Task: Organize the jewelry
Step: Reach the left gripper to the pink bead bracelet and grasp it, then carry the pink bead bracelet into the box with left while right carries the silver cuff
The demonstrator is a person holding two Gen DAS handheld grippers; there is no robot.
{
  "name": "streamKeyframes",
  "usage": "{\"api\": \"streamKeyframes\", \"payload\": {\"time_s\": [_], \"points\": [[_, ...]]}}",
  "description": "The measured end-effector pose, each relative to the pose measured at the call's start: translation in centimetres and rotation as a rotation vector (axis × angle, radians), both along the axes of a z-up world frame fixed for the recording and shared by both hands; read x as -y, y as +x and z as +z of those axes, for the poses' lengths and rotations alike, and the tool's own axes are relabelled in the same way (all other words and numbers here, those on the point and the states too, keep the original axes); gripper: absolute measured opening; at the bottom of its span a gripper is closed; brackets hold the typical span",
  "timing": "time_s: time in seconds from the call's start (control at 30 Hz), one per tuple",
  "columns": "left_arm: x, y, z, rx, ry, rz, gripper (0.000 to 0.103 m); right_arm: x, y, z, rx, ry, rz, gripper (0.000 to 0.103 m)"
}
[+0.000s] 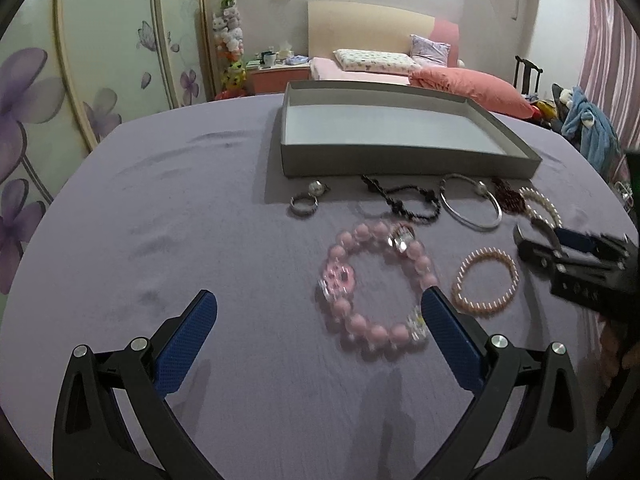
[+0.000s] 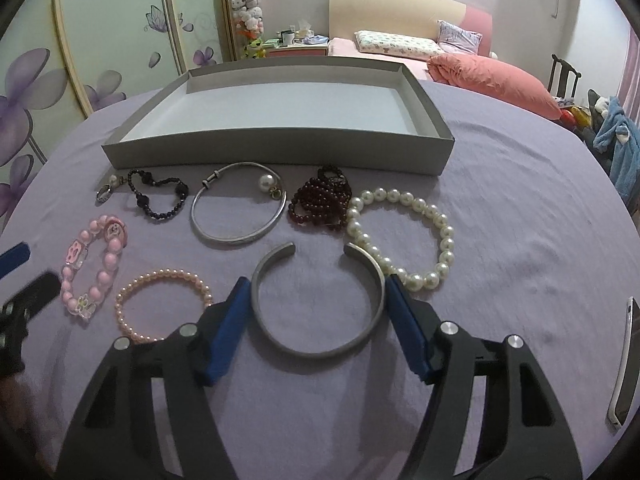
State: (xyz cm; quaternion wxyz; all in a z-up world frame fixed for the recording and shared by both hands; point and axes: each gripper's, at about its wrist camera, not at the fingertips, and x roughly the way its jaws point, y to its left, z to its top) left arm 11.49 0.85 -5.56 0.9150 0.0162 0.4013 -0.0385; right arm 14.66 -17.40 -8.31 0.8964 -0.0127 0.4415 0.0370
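Nearest, the right gripper [image 2: 314,312] straddles the open cuff [image 2: 316,304] on the purple cloth [image 2: 520,240], its pads just beside the metal on either side, though I cannot tell whether they press it. Meanwhile the left gripper [image 1: 318,320] stands wide, its right pad at the edge of the pink bracelet [image 1: 376,284], nothing held. Beyond lie a pearl bracelet [image 2: 404,236], a bangle [image 2: 238,210], dark beads [image 2: 322,200] and the tray [image 2: 280,148].

A bedroom: flower-painted wardrobe doors [image 2: 36,92], a bed [image 2: 400,46] (salmon duvet), pink curtains [image 1: 608,60].
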Motion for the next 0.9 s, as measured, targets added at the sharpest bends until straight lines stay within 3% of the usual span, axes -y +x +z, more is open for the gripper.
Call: {"api": "streamKeyframes", "payload": {"time_s": [0.33, 0.6, 0.67, 0.73, 0.9], "points": [[0.7, 2.1, -1.5, -0.067, 0.029, -0.016, 0.059, 0.4, 0.9, 0.1, -0.001, 0.004, 0.0, 0.066], [0.4, 2.1, -1.2, -0.066, 0.028, -0.012, 0.049, 0.4, 0.9, 0.1, -0.001, 0.004, 0.0, 0.067], [0.4, 2.1, -1.1, -0.062, 0.027, -0.011, 0.04, 0.4, 0.8, 0.1, -0.001, 0.004, 0.0, 0.067], [0.5, 2.2, -1.1, -0.059, 0.018, -0.016, 0.023, 0.4, 1.1, 0.1, 0.0, 0.004, -0.002, 0.066], [0.3, 2.0, -1.0, -0.059, 0.0, -0.022, 0.023, 0.8, 1.1, 0.3, 0.008, 0.039, 0.0, 0.065]]}}
